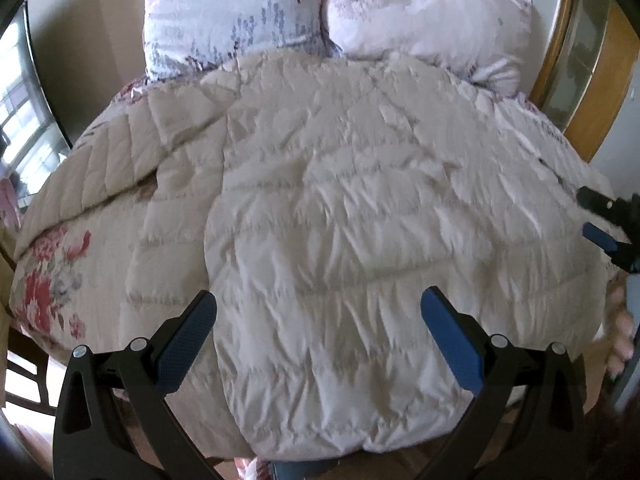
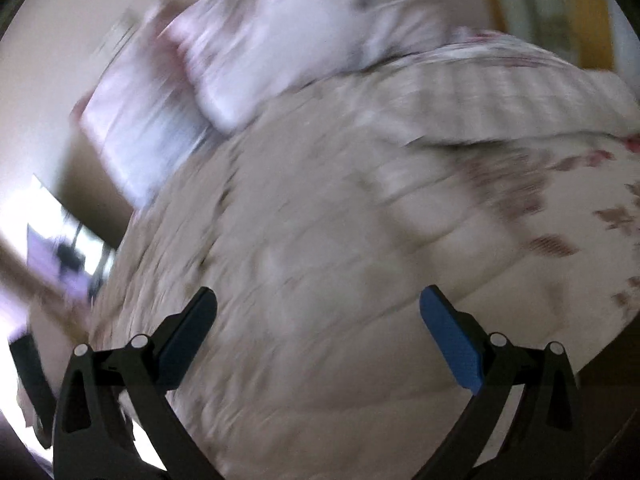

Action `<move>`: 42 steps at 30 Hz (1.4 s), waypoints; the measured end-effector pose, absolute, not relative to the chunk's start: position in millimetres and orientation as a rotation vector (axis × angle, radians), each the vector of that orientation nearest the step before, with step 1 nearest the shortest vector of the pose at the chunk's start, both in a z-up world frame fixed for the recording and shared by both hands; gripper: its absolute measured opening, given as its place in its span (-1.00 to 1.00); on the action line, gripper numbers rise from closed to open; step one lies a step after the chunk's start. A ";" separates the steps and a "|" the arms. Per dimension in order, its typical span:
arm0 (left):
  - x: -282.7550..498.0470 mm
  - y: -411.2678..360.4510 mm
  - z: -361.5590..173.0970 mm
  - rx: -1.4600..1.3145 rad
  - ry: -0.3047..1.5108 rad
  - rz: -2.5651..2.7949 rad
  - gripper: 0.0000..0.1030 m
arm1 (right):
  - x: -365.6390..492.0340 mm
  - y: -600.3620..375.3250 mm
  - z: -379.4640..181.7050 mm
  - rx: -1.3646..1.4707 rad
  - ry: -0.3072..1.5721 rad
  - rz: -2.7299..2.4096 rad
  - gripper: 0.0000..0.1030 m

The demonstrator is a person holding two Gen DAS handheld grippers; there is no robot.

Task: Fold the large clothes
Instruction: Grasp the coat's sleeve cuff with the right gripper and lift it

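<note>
A large pale beige quilted puffer coat (image 1: 340, 216) lies spread flat over the bed, one sleeve (image 1: 104, 168) stretched out to the left. My left gripper (image 1: 318, 320) is open and empty, hovering above the coat's near hem. My right gripper (image 2: 318, 320) is open and empty above the same coat (image 2: 304, 240); its view is blurred by motion. The right gripper's fingers (image 1: 600, 236) show at the right edge of the left wrist view, beside the coat's right side.
The coat rests on a floral bedspread (image 1: 52, 272) with red flowers. Two pale patterned pillows (image 1: 248, 12) stand at the head of the bed. A wooden frame (image 1: 560, 52) is at the right, a window (image 1: 24, 128) at the left.
</note>
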State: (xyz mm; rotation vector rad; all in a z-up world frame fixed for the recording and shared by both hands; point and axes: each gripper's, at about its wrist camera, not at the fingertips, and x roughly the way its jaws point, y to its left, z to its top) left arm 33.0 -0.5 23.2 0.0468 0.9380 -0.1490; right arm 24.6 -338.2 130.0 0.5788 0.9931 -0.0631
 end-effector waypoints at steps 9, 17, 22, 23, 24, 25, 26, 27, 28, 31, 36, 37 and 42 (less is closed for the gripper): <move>77.9 19.8 33.5 -0.109 0.893 -0.195 0.97 | 18.7 -524.3 102.9 0.949 0.796 -0.531 0.11; 118.7 35.3 41.0 -0.137 0.838 -0.157 0.97 | -5.0 -622.7 72.8 1.152 0.682 -0.775 -0.34; 134.3 38.6 40.2 -0.151 0.833 -0.173 0.97 | -1.6 -643.9 67.5 1.142 0.657 -0.818 -0.54; 137.1 39.4 39.6 -0.158 0.836 -0.184 0.97 | 5.4 -643.5 67.9 1.134 0.662 -0.828 -0.58; 139.2 40.5 38.9 -0.169 0.836 -0.199 0.97 | 8.0 -645.3 67.4 1.122 0.669 -0.838 -0.68; 140.9 42.2 38.5 -0.186 0.832 -0.216 0.97 | 11.9 -646.3 66.5 1.094 0.685 -0.853 -0.77; 142.3 44.0 37.9 -0.202 0.828 -0.228 0.97 | 18.8 -648.4 66.8 1.073 0.693 -0.857 -0.81; 143.1 44.8 37.3 -0.209 0.828 -0.232 0.97 | 19.9 -647.9 67.7 1.050 0.693 -0.857 -0.87; 144.8 46.7 36.7 -0.220 0.828 -0.235 0.97 | 25.1 -644.8 71.6 1.001 0.700 -0.862 -0.88; 148.6 50.0 33.5 -0.238 0.836 -0.236 0.97 | 43.0 -631.2 87.5 0.872 0.699 -0.864 -0.90; 150.7 53.2 29.2 -0.263 0.835 -0.249 0.97 | 75.6 -589.9 124.5 0.724 0.667 -0.741 -0.90; 151.1 54.6 28.6 -0.277 0.829 -0.256 0.97 | 85.9 -575.5 133.8 0.707 0.660 -0.680 -0.90; 152.1 58.6 30.2 -0.309 0.805 -0.261 0.97 | 134.5 -493.3 167.8 0.622 0.665 -0.372 -0.90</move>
